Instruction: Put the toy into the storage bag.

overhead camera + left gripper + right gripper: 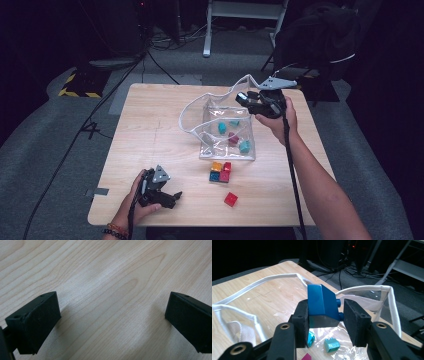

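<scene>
The right hand-held gripper clamps a blue block above the clear bag, studs facing sideways toward one jaw, long axis running away from the camera. The left hand-held gripper rests spread apart on the desk.

One clear bag sits on the table, with four bricks inside: three teal and one magenta. Out on the wood, one four-brick cluster and one lone red brick. One blue brick up in the air. Two grippers.
</scene>
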`<state>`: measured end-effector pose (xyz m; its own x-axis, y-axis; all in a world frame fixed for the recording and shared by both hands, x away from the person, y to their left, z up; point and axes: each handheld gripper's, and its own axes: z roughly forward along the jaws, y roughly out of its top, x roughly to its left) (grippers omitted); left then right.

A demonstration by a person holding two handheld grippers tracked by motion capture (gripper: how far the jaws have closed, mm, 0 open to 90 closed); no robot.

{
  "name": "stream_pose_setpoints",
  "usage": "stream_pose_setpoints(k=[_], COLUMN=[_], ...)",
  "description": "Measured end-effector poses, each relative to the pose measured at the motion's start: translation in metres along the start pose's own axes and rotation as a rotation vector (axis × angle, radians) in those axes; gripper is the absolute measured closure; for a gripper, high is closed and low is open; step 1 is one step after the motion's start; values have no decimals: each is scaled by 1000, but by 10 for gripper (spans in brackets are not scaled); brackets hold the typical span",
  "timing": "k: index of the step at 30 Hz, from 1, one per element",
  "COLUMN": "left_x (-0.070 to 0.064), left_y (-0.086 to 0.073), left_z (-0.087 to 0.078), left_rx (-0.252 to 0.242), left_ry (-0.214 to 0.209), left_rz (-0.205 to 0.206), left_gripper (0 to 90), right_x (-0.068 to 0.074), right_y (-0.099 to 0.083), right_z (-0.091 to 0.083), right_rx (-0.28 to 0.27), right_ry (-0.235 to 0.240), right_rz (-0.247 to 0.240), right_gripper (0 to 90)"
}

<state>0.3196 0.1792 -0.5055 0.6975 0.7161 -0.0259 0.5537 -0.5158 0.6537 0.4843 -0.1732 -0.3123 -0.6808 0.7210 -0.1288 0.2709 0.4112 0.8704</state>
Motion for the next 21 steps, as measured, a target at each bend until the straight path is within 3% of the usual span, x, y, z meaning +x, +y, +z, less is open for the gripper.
stream_pose_setpoints(k=[8,21], left_x=[0,0], left_y=[0,0], left_z=[0,0], left_rx=[0,0], left_ry=[0,1], left_rz=[1,1], left_gripper=[2,2], right_x=[3,14], right_y=[-5,-29], right_z=[-14,-75], right_rx=[-29,-100], right_ry=[6,98], right_rz=[-2,-65], right_gripper=[529,508])
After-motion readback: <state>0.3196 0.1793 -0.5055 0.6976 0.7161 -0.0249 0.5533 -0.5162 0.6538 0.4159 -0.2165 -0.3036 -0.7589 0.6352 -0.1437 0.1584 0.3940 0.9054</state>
